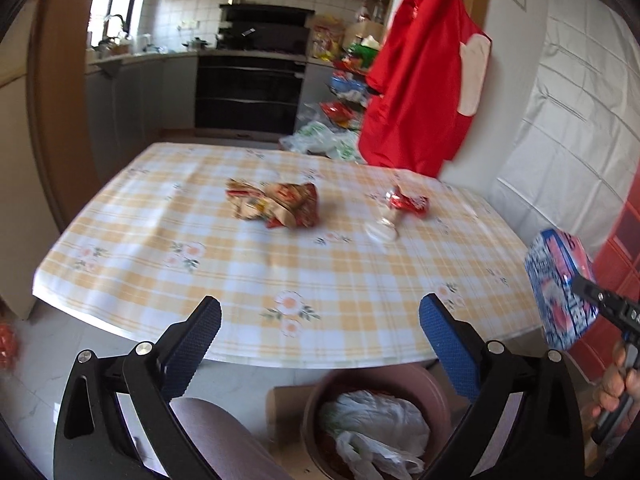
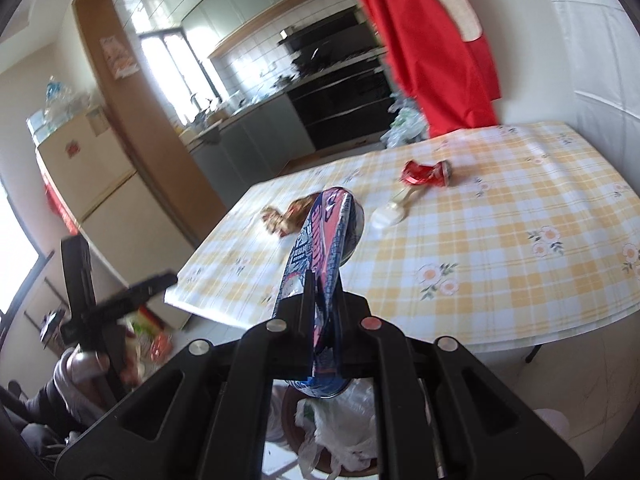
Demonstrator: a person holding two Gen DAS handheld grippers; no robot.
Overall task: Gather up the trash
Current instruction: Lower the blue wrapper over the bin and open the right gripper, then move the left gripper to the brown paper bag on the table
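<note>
- Our left gripper (image 1: 320, 328) is spread empty above the brown bin (image 1: 434, 384) holding white plastic bags.
- Our right gripper (image 2: 322, 292) pinches a flattened blue-and-pink can (image 2: 320, 248).
- Crumpled brown wrapper (image 1: 274, 204) and crushed red can (image 1: 408, 202) remain on the table.

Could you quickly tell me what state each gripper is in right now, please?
Left gripper: open, nothing between its fingers.
Right gripper: shut on the blue and pink flattened package.

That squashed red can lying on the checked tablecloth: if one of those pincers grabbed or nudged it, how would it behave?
The crushed red can looks dented and flattened, so it probably would not roll far. Being thin metal and seemingly empty, it is likely light and may skid on the smooth tablecloth when nudged. Its shiny creased skin could buckle further under a squeeze.
</note>
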